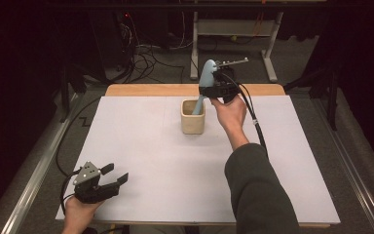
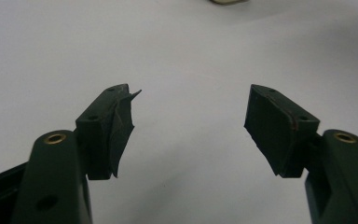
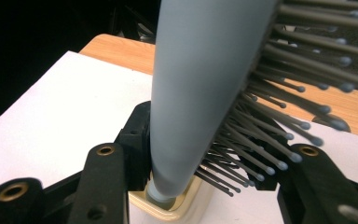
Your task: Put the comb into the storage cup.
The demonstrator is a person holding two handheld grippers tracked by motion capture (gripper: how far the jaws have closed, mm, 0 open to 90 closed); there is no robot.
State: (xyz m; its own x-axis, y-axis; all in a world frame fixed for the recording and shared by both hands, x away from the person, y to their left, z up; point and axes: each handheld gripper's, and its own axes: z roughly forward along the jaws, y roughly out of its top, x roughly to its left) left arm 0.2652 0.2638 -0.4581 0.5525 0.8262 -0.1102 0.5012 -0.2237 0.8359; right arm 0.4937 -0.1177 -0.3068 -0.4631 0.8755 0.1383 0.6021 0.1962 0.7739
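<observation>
Pale-blue hairbrush (image 1: 206, 78) | pinched at its head by right gripper (image 1: 213, 88) fingers, handle down in beige cup (image 1: 193, 122) near surface's far edge, likely for upright storage | left gripper (image 1: 111, 177) idle, fingers spread, near-left corner

Support: light wooden table (image 1: 146, 90) under a white sheet cover (image 1: 151, 156).
On it: square cream ceramic cup (image 1: 193, 123).

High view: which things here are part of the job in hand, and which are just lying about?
In the job:
- hairbrush, pale blue, handle down in the cup
- cream cup
- right gripper, shut on the hairbrush

Lying about:
- left gripper, open, at the sheet's near left corner
- white sheet over the wooden table
- cables and a metal frame on the floor behind
</observation>
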